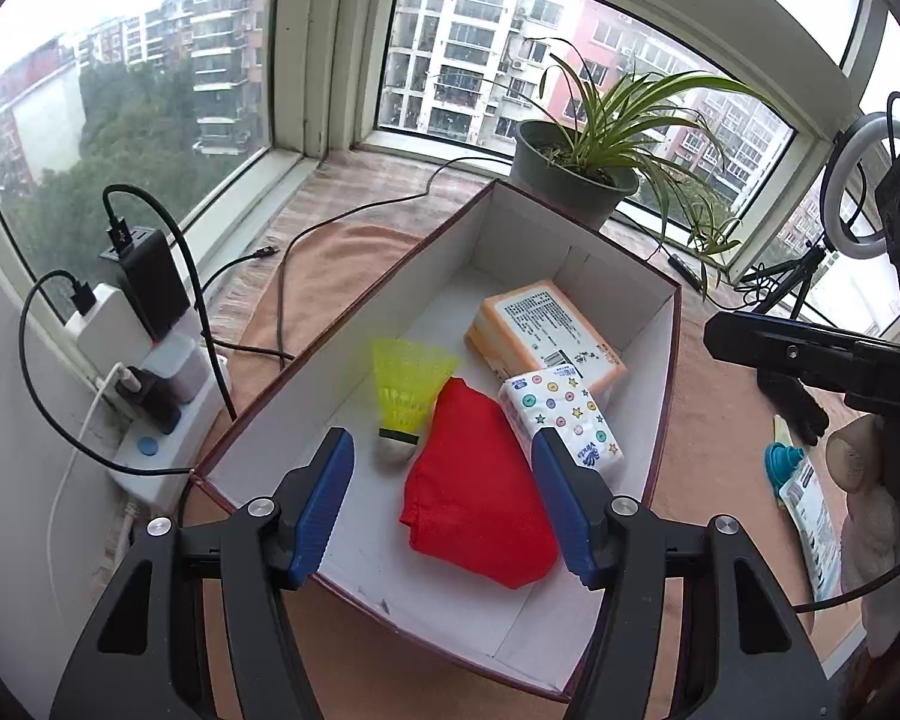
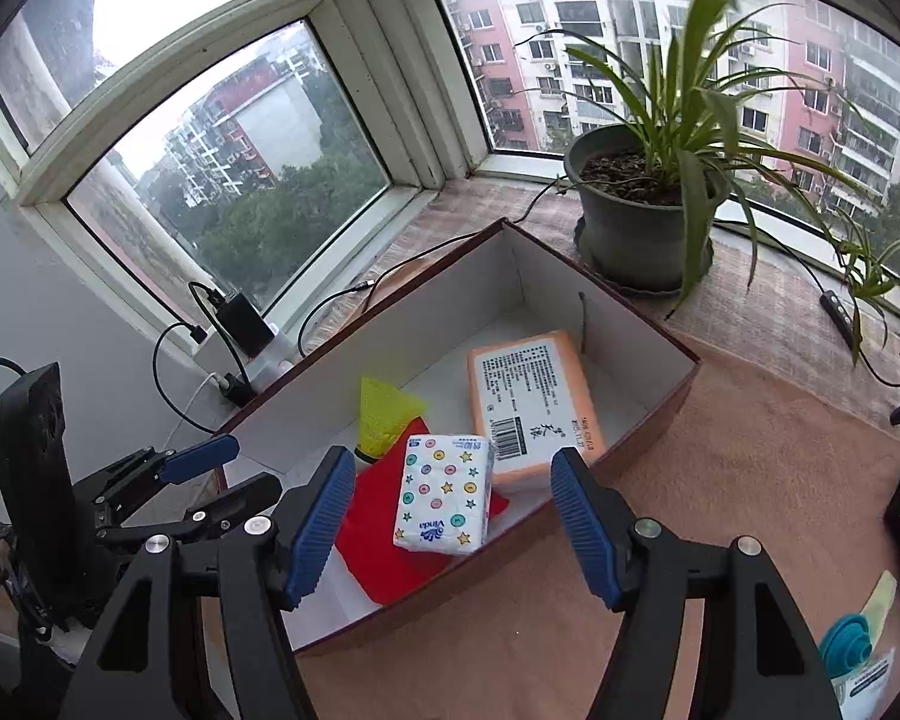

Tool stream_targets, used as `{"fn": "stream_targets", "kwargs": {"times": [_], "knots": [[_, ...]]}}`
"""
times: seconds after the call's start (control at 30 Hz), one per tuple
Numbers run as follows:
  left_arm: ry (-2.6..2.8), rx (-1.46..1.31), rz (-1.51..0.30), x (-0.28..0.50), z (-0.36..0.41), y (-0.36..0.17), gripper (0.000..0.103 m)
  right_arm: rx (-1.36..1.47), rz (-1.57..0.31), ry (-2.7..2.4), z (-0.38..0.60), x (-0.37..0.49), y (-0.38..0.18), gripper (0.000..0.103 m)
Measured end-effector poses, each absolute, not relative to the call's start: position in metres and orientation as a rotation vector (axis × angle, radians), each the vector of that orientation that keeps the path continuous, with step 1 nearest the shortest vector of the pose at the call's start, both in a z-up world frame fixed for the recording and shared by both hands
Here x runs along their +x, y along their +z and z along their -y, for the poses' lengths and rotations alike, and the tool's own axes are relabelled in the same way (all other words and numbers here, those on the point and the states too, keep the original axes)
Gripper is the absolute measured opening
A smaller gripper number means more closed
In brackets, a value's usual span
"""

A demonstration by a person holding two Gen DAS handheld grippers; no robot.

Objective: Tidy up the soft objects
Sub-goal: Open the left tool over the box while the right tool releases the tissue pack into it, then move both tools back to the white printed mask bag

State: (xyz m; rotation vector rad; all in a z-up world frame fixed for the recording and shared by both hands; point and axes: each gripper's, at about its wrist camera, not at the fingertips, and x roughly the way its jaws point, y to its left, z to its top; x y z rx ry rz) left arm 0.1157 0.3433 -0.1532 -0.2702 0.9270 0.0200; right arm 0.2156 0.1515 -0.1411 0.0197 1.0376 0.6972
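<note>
Right, I've both tongs spread with nothing between them: left gripper (image 1: 444, 501) over the red cloth (image 1: 477, 504), right gripper (image 2: 453, 522) above the Vinda tissue pack (image 2: 442, 493) (partly on the cloth) at the cardboard box's (image 1: 660, 360) near end.

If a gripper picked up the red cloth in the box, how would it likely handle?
The red cloth lies folded and wrinkled, so it would probably droop and unfold when lifted. It looks thin, likely light. The tissue pack appears to overlap one edge, so pulling the cloth might drag or tip that pack.
</note>
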Motion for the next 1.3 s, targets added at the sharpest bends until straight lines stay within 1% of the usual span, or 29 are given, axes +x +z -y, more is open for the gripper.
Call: {"fn": "stream_targets", "kwargs": {"times": [0.27, 0.5, 0.77, 0.93, 1.3], "knots": [[-0.002, -0.289, -0.914, 0.096, -0.315, -0.146, 0.061, 0.059, -1.005, 0.659, -0.096, 0.188, -0.144, 0.064], [-0.035, -0.321, -0.915, 0.073, -0.275, -0.142, 0.061, 0.119, -0.960, 0.612, -0.021, 0.162, -0.141, 0.064], [-0.075, -0.346, -0.925, 0.053, -0.209, -0.142, 0.061, 0.184, -0.925, 0.528, 0.093, 0.141, -0.137, 0.064], [-0.097, -0.373, -0.938, 0.047, -0.165, -0.147, 0.061, 0.197, -0.943, 0.464, 0.164, 0.134, -0.141, 0.064], [-0.137, -0.410, -0.971, 0.036, -0.076, -0.162, 0.061, 0.175, -0.978, 0.407, 0.275, 0.134, -0.174, 0.066]]}}
